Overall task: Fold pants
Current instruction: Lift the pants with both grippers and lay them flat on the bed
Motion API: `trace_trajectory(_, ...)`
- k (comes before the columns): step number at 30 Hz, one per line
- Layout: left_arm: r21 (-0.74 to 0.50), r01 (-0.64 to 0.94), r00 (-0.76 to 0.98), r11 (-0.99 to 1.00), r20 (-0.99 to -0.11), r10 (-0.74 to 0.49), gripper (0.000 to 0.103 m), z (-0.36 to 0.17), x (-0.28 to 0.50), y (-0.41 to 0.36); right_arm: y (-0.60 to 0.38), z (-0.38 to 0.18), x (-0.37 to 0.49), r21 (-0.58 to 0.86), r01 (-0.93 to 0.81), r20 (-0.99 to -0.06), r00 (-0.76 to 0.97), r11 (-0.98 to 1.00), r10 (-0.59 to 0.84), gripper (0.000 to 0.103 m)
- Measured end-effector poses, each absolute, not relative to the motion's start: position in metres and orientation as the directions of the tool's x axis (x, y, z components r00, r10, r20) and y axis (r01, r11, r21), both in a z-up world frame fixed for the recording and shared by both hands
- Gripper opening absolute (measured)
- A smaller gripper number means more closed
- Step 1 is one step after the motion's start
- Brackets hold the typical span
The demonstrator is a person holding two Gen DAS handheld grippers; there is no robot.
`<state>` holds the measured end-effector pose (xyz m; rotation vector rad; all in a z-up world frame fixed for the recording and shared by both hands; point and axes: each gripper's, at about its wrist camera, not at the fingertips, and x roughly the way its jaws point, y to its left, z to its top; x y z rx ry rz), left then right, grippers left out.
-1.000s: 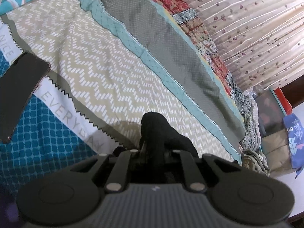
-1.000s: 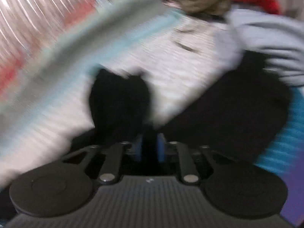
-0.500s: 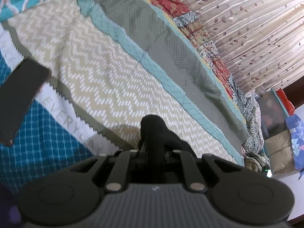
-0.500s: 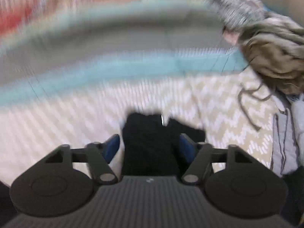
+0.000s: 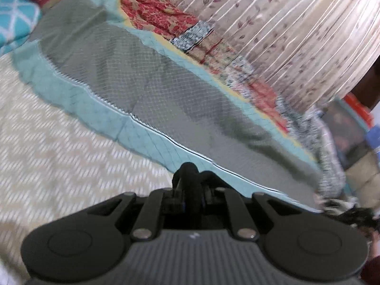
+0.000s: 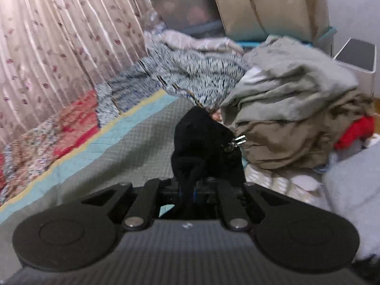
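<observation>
Pants [image 6: 201,140] bunched upward, pinched in both grippers.

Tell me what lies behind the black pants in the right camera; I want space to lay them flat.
Behind the black pants sits a pile of clothes, grey over tan, with a patterned blanket beyond. Whatever lies directly under the pants is covered.

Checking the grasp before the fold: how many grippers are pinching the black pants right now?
2. The left gripper is shut on a bunch of the black pants; the right gripper is shut on another bunch.
</observation>
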<state>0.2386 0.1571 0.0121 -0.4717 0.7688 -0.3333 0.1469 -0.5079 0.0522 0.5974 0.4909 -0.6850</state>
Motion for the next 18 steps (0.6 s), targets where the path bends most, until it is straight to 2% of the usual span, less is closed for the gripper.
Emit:
trace_trajectory(4,-0.516,0.003,0.666,0.857,-0.638,-0.386,0.009,-0.031,0.292,0.138,-0.515,0.016,0.179,0.429,0.751,-0.659,0.64,0.502,-0.395,0.01)
trace_trajectory(7,-0.507,-0.098,0.632,0.857,-0.696,-0.34,0.01,-0.063,0.31,0.14,-0.521,-0.02,0.192,0.516,0.76,-0.696,0.641,0.396,-0.323,0.019)
trace_trajectory(8,-0.497,-0.119,0.611,0.86,-0.719,-0.331,0.016,-0.072,0.311,0.143,-0.518,-0.025,0.194,0.523,0.756,-0.719,0.639,0.394,-0.273,0.036)
trace_trajectory(9,-0.49,-0.136,0.592,0.861,-0.737,-0.326,0.025,-0.078,0.31,0.144,-0.52,-0.031,0.197,0.52,0.756,-0.737,0.632,0.397,-0.237,0.046)
trace_trajectory(10,-0.489,-0.132,0.587,0.862,-0.74,-0.33,0.027,-0.077,0.305,0.145,-0.52,-0.031,0.194,0.515,0.757,-0.737,0.63,0.402,-0.243,0.052)
trace_trajectory(11,-0.488,-0.108,0.586,0.866,-0.735,-0.341,0.032,-0.073,0.299,0.148,-0.518,-0.028,0.186,0.512,0.75,-0.71,0.644,0.419,-0.284,0.052)
trace_trajectory(12,-0.488,-0.082,0.585,0.869,-0.729,-0.354,0.042,-0.066,0.292,0.15,-0.518,-0.024,0.179,0.507,0.741,-0.685,0.657,0.441,-0.315,0.052)
trace_trajectory(14,-0.497,-0.023,0.591,0.868,-0.707,-0.389,0.055,-0.05,0.269,0.16,-0.517,-0.017,0.164,0.487,0.732,-0.672,0.663,0.477,-0.331,0.052)
trace_trajectory(17,-0.49,0.021,0.607,0.872,-0.686,-0.401,0.061,-0.03,0.225,0.182,-0.51,-0.012,0.141,0.462,0.699,-0.65,0.686,0.547,-0.327,0.052)
trace_trajectory(18,-0.489,0.018,0.601,0.872,-0.692,-0.4,0.071,-0.027,0.215,0.189,-0.503,-0.014,0.131,0.448,0.687,-0.646,0.691,0.572,-0.324,0.053)
